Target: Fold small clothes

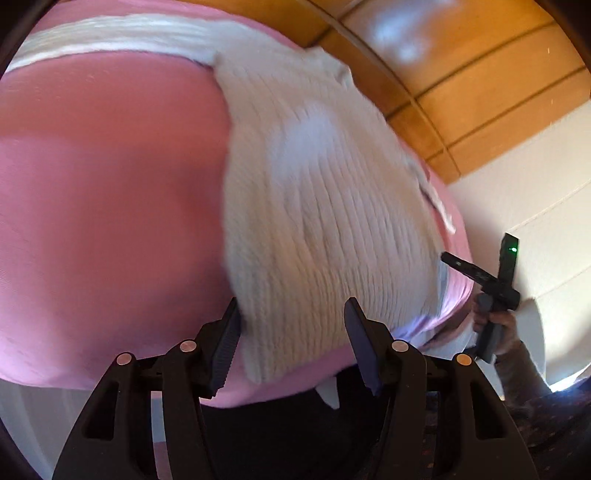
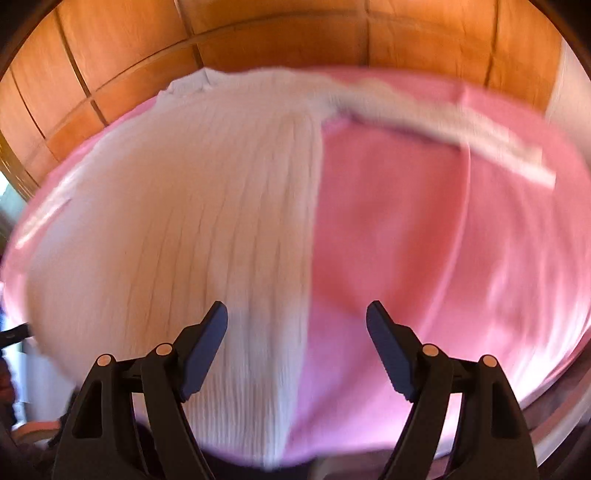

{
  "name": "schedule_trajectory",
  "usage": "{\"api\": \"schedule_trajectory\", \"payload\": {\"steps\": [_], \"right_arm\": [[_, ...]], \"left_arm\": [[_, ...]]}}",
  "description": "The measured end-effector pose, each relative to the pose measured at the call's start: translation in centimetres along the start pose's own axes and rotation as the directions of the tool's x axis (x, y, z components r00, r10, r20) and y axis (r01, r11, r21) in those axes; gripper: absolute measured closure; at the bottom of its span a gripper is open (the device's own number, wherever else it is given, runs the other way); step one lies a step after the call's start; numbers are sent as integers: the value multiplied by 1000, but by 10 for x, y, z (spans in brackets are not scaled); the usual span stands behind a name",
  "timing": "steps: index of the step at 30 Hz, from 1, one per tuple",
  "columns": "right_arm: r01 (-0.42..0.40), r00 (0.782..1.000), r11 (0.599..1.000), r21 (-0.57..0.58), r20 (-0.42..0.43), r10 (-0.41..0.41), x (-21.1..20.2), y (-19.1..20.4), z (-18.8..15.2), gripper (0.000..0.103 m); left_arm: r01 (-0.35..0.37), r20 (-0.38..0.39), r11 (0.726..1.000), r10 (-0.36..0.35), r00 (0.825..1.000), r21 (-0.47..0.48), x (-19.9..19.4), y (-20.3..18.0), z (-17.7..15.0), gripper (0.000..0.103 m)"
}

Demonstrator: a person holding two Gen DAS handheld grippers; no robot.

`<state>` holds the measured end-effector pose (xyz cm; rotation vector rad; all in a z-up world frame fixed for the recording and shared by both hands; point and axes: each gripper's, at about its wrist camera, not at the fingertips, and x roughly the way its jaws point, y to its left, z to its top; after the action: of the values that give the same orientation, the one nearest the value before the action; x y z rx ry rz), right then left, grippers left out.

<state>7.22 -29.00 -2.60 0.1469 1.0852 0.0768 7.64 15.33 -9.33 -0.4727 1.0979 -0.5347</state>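
A small white ribbed knit sweater (image 1: 325, 206) lies flat on a pink cloth (image 1: 110, 206), with one sleeve stretched out sideways (image 1: 110, 33). My left gripper (image 1: 291, 347) is open and empty above the sweater's near hem. In the right wrist view the sweater (image 2: 177, 229) lies left of centre on the pink cloth (image 2: 424, 229), its sleeve (image 2: 443, 125) reaching right. My right gripper (image 2: 297, 354) is open and empty over the sweater's near right edge. The right gripper's handle (image 1: 495, 295) shows at the right in the left wrist view, held by a hand.
A wooden panelled wall (image 2: 221, 44) stands behind the pink surface and shows in the left wrist view too (image 1: 480, 74). A white wall (image 1: 535, 206) is at the right. The pink cloth's near edge drops to a dark area below.
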Motion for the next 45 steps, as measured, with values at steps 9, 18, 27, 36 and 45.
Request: {"api": "schedule_trajectory", "payload": {"steps": [9, 18, 27, 36, 45], "right_arm": [[-142, 989, 989, -27, -52, 141, -9, 18, -35, 97], [-198, 969, 976, -89, 130, 209, -106, 0, -8, 98], [-87, 994, 996, -34, -76, 84, -21, -11, -52, 98], [11, 999, 996, -94, 41, -7, -45, -9, -21, 74], [-53, 998, 995, -88, 19, 55, 18, 26, 8, 60]], "left_arm": [[-18, 20, 997, 17, 1000, 78, -13, -20, 27, 98], [120, 86, 974, -139, 987, 190, -79, -74, 47, 98], [-60, -95, 990, 48, 994, -125, -16, 21, -7, 81], [-126, 137, 992, 124, 983, 4, -31, -19, 29, 66], [-367, 119, 923, 354, 928, 112, 34, -32, 46, 66]]}}
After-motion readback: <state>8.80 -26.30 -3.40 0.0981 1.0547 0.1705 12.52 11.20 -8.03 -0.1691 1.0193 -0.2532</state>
